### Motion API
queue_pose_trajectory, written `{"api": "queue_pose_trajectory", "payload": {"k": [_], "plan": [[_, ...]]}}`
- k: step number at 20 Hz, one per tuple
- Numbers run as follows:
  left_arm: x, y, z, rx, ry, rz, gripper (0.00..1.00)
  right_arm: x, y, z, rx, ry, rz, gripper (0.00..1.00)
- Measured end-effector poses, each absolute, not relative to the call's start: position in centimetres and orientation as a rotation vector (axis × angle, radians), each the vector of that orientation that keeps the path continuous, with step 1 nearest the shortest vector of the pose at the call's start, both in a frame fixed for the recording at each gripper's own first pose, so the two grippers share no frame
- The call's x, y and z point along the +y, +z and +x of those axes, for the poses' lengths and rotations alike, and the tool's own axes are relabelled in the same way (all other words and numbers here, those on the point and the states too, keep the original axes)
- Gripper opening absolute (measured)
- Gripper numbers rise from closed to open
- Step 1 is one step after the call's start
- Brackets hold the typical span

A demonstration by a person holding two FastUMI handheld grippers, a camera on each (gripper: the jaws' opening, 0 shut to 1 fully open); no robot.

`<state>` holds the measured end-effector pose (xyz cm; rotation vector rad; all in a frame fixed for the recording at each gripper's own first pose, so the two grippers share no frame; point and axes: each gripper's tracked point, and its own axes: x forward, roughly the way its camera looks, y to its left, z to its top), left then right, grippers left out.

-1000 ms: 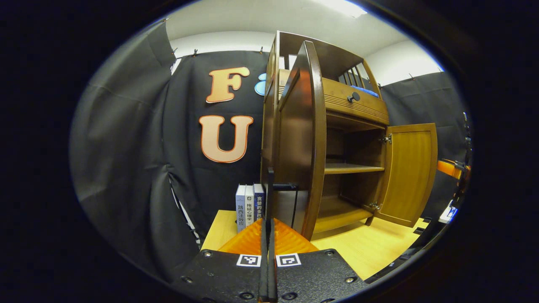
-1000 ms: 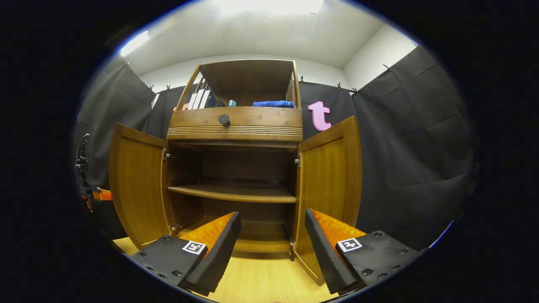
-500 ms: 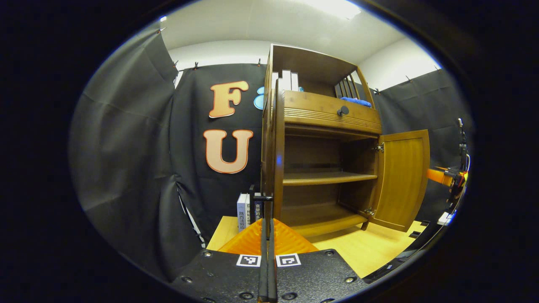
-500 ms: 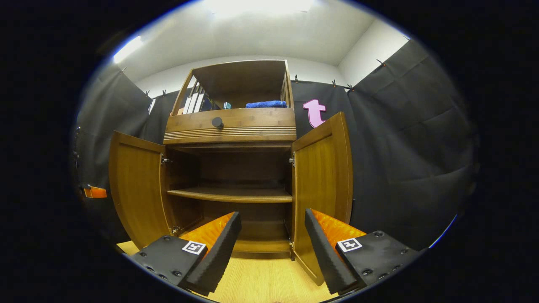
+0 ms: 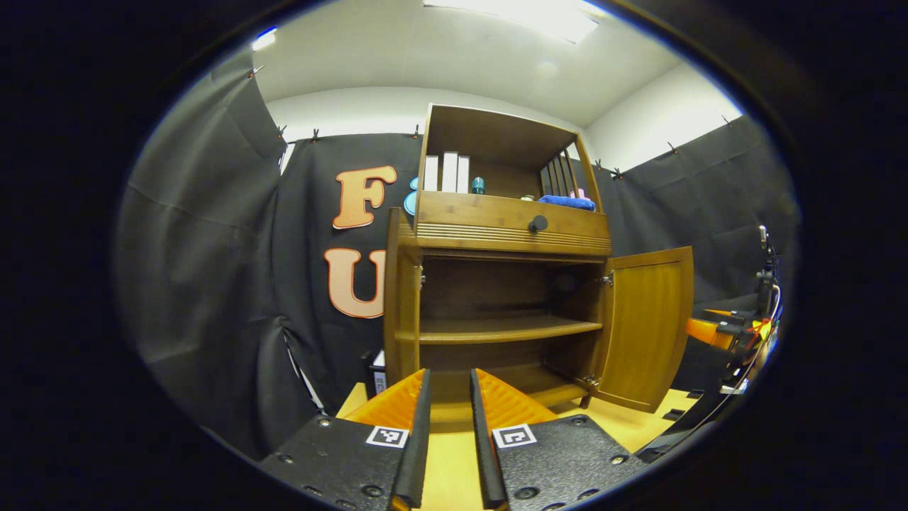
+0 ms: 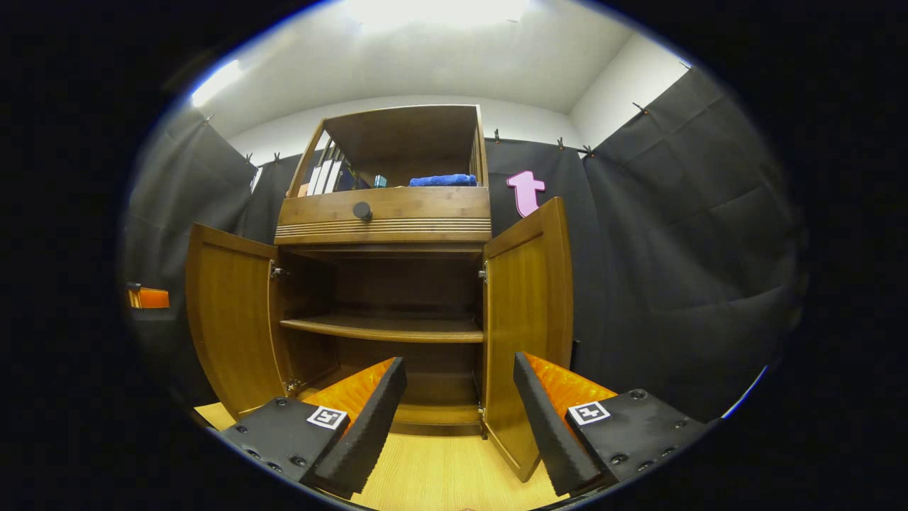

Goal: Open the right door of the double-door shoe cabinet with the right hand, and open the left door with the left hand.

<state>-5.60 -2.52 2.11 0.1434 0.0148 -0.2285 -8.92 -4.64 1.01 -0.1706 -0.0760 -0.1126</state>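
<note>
- Cabinet [image 6: 386, 220] stands on the table [image 6: 440, 482], both doors swung open.
- Left door [image 6: 230, 312] and right door [image 6: 528, 312] stand out wide.
- Left gripper [image 5: 448, 397]: fingers slightly apart, holding nothing.
- Right gripper [image 6: 460, 387]: fingers wide apart, holding nothing.

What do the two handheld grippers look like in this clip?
Each gripper, left gripper and right gripper, has two wedge-shaped fingers on dark, speckled, bolted plates, each plate carrying a small square black-and-white marker. The right gripper's pads have ribbed inner faces.
</note>
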Motion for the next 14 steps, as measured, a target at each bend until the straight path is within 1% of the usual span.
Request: {"api": "queue_pose_trajectory", "payload": {"k": [1,2,4,5,8,10,12,13,14], "plan": [[-3.3,2.2,-5.5,0.018,-0.238,0.135,0.3,-5.0,1.1,-9.1,-0.077,-0.116,-0.173,0.98],[-4.0,2.1,-5.6,0.023,-0.245,0.12,0.32,-5.3,1.2,-9.4,-0.077,-0.121,-0.174,0.98],[-5.8,2.0,-5.7,0.03,-0.277,0.084,0.46,-6.2,1.4,-9.8,-0.072,-0.135,-0.177,0.98],[-6.5,2.1,-5.7,0.03,-0.285,0.074,0.5,-6.5,1.5,-9.8,-0.069,-0.141,-0.182,0.98],[-7.6,2.1,-5.3,0.028,-0.294,0.052,0.66,-7.9,2.1,-10.5,-0.072,-0.166,-0.189,0.98],[-8.6,1.8,-5.1,0.036,-0.304,0.05,0.8,-8.7,2.5,-11.1,-0.084,-0.179,-0.184,0.98],[-9.0,2.0,-4.8,0.03,-0.304,0.063,0.87,-9.6,2.8,-11.6,-0.095,-0.19,-0.178,0.98],[-9.2,2.1,-4.6,0.026,-0.296,0.069,0.86,-10.0,2.9,-11.7,-0.097,-0.194,-0.172,0.98],[-9.0,2.0,-4.3,0.024,-0.287,0.07,0.86,-10.4,2.8,-11.8,-0.098,-0.197,-0.166,0.94]]}}
